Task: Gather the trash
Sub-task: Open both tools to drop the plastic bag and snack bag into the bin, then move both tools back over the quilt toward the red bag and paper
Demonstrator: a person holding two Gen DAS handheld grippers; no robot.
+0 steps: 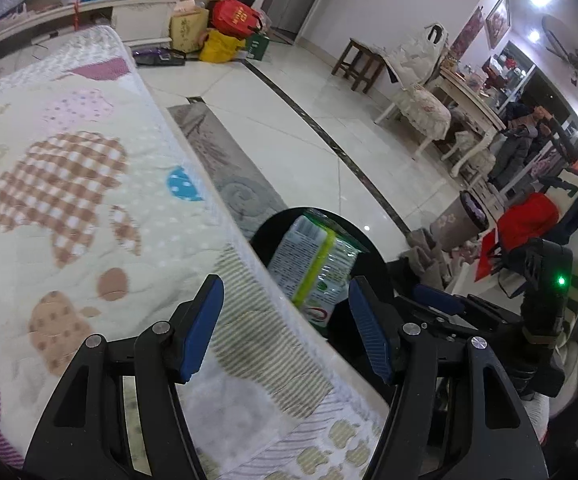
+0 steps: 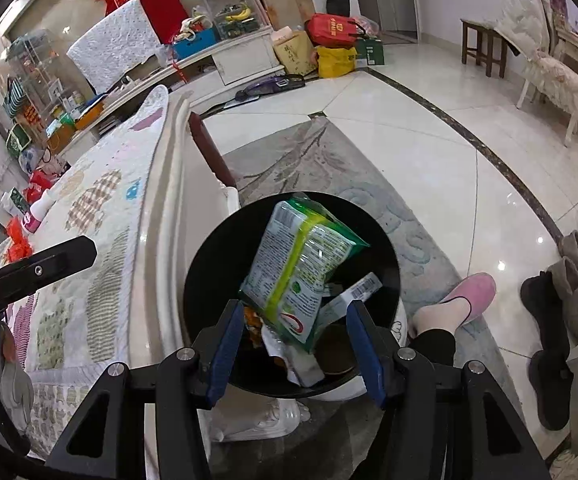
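- The right gripper (image 2: 295,346) hangs over the black bin (image 2: 209,280); its jaws are released and grasp nothing.
- A green-and-white packet (image 2: 301,268) lies tilted in the bin, on top of other wrappers (image 2: 353,292).
- The left gripper (image 1: 285,328) hovers above the quilt-covered table (image 1: 89,200) near its edge, jaws parted and empty; the packet shows just beyond them.
- A pink slipper (image 2: 465,294) stands on the grey rug (image 2: 309,160) beside the bin.
- Farther off, red and yellow bags (image 2: 335,46) sit on the tiled floor (image 2: 429,140).
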